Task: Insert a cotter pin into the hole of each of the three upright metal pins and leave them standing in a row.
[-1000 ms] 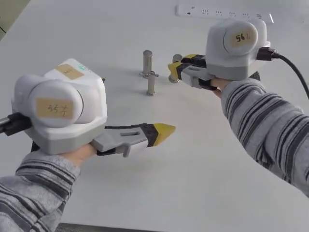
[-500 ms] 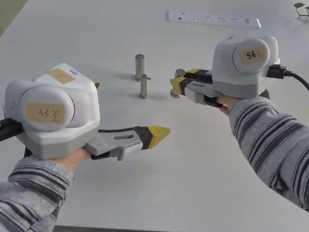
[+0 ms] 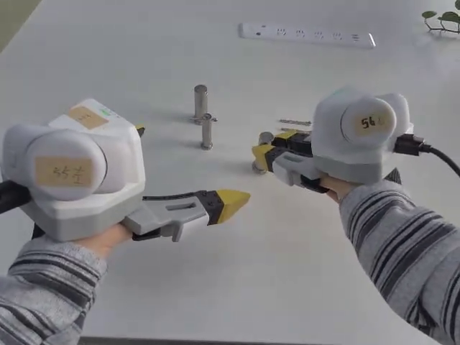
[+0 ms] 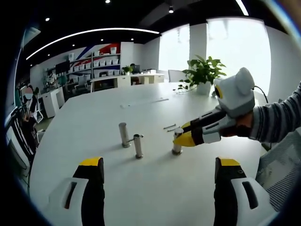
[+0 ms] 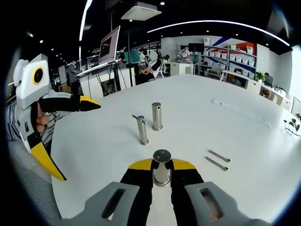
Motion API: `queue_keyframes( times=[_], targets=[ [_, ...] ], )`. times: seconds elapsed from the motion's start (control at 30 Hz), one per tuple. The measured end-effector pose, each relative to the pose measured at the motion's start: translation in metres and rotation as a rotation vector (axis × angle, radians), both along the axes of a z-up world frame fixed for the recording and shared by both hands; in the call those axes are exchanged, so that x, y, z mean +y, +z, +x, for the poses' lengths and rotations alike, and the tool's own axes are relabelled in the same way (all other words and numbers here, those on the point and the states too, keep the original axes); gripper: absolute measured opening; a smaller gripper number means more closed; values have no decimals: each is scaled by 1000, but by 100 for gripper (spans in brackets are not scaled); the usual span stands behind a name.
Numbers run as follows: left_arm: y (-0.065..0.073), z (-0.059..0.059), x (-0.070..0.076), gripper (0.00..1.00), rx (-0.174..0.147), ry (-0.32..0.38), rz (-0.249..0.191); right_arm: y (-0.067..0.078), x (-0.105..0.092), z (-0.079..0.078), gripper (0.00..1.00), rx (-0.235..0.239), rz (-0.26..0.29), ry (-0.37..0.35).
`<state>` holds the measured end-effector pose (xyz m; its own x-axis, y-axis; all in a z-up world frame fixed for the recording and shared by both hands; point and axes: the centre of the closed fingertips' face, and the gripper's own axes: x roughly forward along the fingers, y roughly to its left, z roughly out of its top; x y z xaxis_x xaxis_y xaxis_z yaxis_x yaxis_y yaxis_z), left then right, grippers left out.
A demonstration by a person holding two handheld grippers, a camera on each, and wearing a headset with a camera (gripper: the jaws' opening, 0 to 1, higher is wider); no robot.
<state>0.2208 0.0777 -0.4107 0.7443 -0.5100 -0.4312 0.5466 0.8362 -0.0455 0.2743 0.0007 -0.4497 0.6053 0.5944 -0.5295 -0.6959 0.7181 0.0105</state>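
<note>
– Over the last second my right tongs [image 3: 263, 154] have carried the short silver steel pin [image 5: 162, 170] back from the other two, toward the near edge of the white tabletop [image 3: 237, 287].

– Why pull it out of the row?

– To work on it, I'd say. Its hole looks bare. Clamped upright between the black-and-yellow tips, it can be turned to face a cotter pin. The two thin grey wire cotter pins [image 3: 295, 122] lie loose just beyond it, side by side, on the way to the far edge where the white power strip [image 3: 307, 34] lies.

– And the other two?

– Both stand mid-tabletop, close together. The nearer steel pin [image 3: 207, 133] already has a cotter pin [image 3: 206, 118] through its top. The farther steel pin [image 3: 200, 102] looks bare, though its hole is too small to make out.

– What about your left?

– My left tongs [image 3: 231, 203] hover low on my side, tips spread wide and holding nothing, aimed at the group. I judge they are kept free to pick up a loose cotter pin while the right steadies its pin. That makes one of three done, so it's early yet.
</note>
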Motion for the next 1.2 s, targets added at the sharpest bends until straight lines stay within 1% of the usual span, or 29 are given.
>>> queue_keyframes(
  times=[0.17,0.27,0.33,0.5,0.6,0.7,0.73,0.8,0.83,0.9,0.97,1.03,1.1,1.13,1.17,1.2],
  targets=[
    [1,0,-1,97,-2,-3,-3,-2,-1,-2,8,5,-6,-17],
    [0,0,-1,97,0,-3,-4,-2,-3,-2,8,3,2,-38],
    [-1,0,-2,97,1,-5,-5,-2,-4,-2,8,1,1,-60],
    [-2,-1,-3,97,5,-8,-6,-2,-3,-4,8,-10,2,-79],
    [-4,-1,-3,97,7,-10,-3,-3,-4,-2,9,3,13,-104],
    [-4,-1,-3,96,7,-11,-2,-3,-4,-2,9,1,7,-107],
    [-4,-1,-3,96,6,-11,0,-3,-4,-2,9,-2,6,-105],
    [-3,-1,-3,95,-1,-10,-2,-1,-2,-3,14,5,28,-95],
    [-3,0,-3,95,-1,-10,-2,-1,-1,-4,16,11,26,-83],
    [-3,-1,-4,95,3,-12,-2,1,-1,-3,20,-6,21,-66],
    [-5,-1,-4,95,8,-14,1,3,-3,-5,23,-6,21,-52],
    [-5,-2,-5,95,10,-14,0,4,-5,-5,25,5,33,-43],
    [-5,-2,-5,95,13,-14,1,4,-7,-8,25,19,33,-26],
    [-6,-2,-5,95,13,-14,1,2,-6,-13,25,42,29,2],
    [-5,-2,-6,95,13,-14,2,2,-8,-14,25,44,27,3],
    [-5,-2,-6,95,13,-14,3,3,-10,-15,26,34,19,11]
  ],
)
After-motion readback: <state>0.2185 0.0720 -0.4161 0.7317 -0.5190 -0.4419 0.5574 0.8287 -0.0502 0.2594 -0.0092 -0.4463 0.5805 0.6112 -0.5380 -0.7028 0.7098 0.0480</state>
